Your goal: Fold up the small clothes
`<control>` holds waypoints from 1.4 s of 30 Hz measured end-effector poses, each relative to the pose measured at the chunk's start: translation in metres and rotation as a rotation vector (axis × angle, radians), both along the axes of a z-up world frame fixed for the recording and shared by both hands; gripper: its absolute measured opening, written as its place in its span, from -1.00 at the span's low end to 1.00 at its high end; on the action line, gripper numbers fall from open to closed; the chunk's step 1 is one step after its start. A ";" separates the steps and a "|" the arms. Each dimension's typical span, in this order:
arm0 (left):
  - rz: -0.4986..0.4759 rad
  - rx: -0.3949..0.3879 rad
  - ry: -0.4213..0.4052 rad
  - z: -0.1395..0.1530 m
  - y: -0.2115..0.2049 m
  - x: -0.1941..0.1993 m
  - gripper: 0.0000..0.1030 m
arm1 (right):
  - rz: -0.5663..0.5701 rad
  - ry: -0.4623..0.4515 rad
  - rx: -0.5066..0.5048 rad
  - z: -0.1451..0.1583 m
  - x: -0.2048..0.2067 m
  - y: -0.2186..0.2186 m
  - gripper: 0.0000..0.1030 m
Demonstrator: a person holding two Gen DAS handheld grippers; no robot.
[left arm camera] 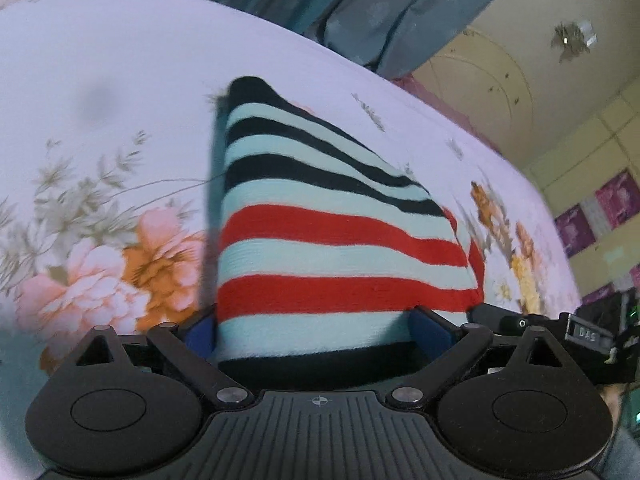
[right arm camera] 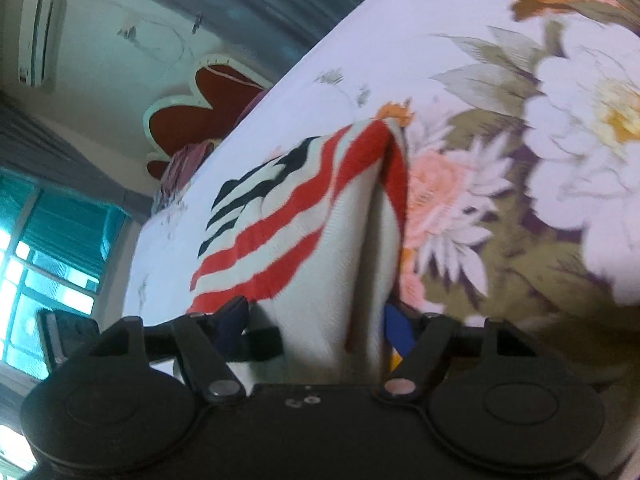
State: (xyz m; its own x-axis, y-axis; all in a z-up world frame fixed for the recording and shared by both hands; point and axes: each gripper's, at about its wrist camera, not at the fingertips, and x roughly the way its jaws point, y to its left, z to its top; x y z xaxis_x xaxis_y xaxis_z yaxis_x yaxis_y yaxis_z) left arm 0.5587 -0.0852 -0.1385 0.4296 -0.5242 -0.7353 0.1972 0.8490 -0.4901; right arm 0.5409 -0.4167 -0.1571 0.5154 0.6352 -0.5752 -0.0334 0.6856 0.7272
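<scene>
Lying on the floral bedsheet [left arm camera: 100, 80], the striped garment [left arm camera: 320, 240] sits between both spread claws: left gripper [left arm camera: 316, 332] and right gripper [right arm camera: 316, 320] released.

The striped knitted garment [left arm camera: 320, 216] lies on the floral bedsheet [left arm camera: 100, 80] – a small piece with horizontal bands: dark navy and pale mint at the far end, red and pale mint nearer, and a dark band at the near edge. The far end narrows to a point. In the right wrist view the garment [right arm camera: 320, 216] appears doubled, its fabric forming two layers with a vertical crease between them – the red stripes curve along the fold.
</scene>
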 end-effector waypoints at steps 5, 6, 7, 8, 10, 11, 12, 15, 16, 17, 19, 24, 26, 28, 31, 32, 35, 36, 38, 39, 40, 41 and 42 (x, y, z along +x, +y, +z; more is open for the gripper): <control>-0.042 0.129 -0.066 0.012 -0.026 -0.002 0.51 | 0.047 -0.050 -0.182 0.012 -0.005 0.013 -0.09; -0.057 0.166 -0.089 0.017 -0.031 -0.004 0.40 | 0.055 -0.065 -0.229 0.016 -0.006 0.019 -0.14; -0.067 0.194 -0.107 0.021 -0.034 -0.006 0.31 | 0.063 -0.082 -0.275 0.020 -0.007 0.026 -0.20; -0.075 0.218 -0.124 0.026 -0.037 -0.008 0.27 | 0.070 -0.099 -0.320 0.025 -0.009 0.033 -0.24; -0.086 0.252 -0.154 0.033 -0.041 -0.012 0.14 | 0.077 -0.128 -0.397 0.035 -0.013 0.046 -0.33; -0.087 0.258 -0.163 0.036 -0.042 -0.013 0.11 | 0.081 -0.141 -0.430 0.039 -0.016 0.051 -0.34; -0.088 0.265 -0.175 0.040 -0.041 -0.015 0.05 | 0.081 -0.154 -0.458 0.044 -0.019 0.056 -0.35; -0.106 0.288 -0.212 0.052 -0.039 -0.023 0.00 | 0.083 -0.195 -0.497 0.058 -0.027 0.067 -0.37; -0.112 0.295 -0.224 0.055 -0.039 -0.025 -0.01 | 0.086 -0.209 -0.506 0.062 -0.030 0.069 -0.37; -0.117 0.306 -0.239 0.059 -0.039 -0.028 -0.01 | 0.090 -0.221 -0.515 0.066 -0.031 0.074 -0.38; -0.122 0.328 -0.267 0.067 -0.035 -0.034 -0.01 | 0.106 -0.246 -0.536 0.075 -0.034 0.087 -0.38; -0.107 0.326 -0.300 0.081 -0.001 -0.043 -0.01 | 0.130 -0.296 -0.581 0.090 -0.039 0.123 -0.38; -0.098 0.320 -0.308 0.086 0.019 -0.044 -0.01 | 0.135 -0.309 -0.587 0.093 -0.038 0.139 -0.38; -0.092 0.316 -0.316 0.090 0.043 -0.044 -0.01 | 0.140 -0.321 -0.594 0.096 -0.038 0.160 -0.38; -0.087 0.319 -0.319 0.094 0.087 -0.043 -0.01 | 0.140 -0.326 -0.603 0.100 -0.033 0.200 -0.38; -0.084 0.322 -0.319 0.094 0.099 -0.042 -0.01 | 0.142 -0.327 -0.606 0.100 -0.032 0.214 -0.38; -0.065 0.328 -0.313 0.095 0.146 -0.038 -0.01 | 0.155 -0.334 -0.611 0.098 -0.028 0.256 -0.38; -0.059 0.331 -0.308 0.094 0.164 -0.036 -0.01 | 0.161 -0.335 -0.609 0.098 -0.026 0.269 -0.38; -0.047 0.338 -0.301 0.091 0.188 -0.032 -0.01 | 0.176 -0.334 -0.600 0.095 -0.021 0.297 -0.38; -0.041 0.345 -0.297 0.089 0.201 -0.030 -0.01 | 0.182 -0.332 -0.595 0.093 -0.018 0.308 -0.38; -0.035 0.349 -0.292 0.088 0.213 -0.028 -0.01 | 0.188 -0.327 -0.588 0.090 -0.015 0.321 -0.38; -0.030 0.352 -0.288 0.086 0.226 -0.025 -0.01 | 0.193 -0.323 -0.583 0.088 -0.013 0.331 -0.38; -0.024 0.353 -0.283 0.083 0.239 -0.023 -0.01 | 0.199 -0.322 -0.581 0.086 -0.012 0.342 -0.38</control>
State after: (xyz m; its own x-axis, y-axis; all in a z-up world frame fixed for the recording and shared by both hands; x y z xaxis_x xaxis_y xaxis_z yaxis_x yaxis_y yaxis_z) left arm 0.5355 0.1535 -0.0551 0.6305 -0.2745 -0.7261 0.3033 0.9481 -0.0951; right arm 0.5291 -0.0749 -0.0713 0.6233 0.3705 -0.6886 -0.3514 0.9194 0.1767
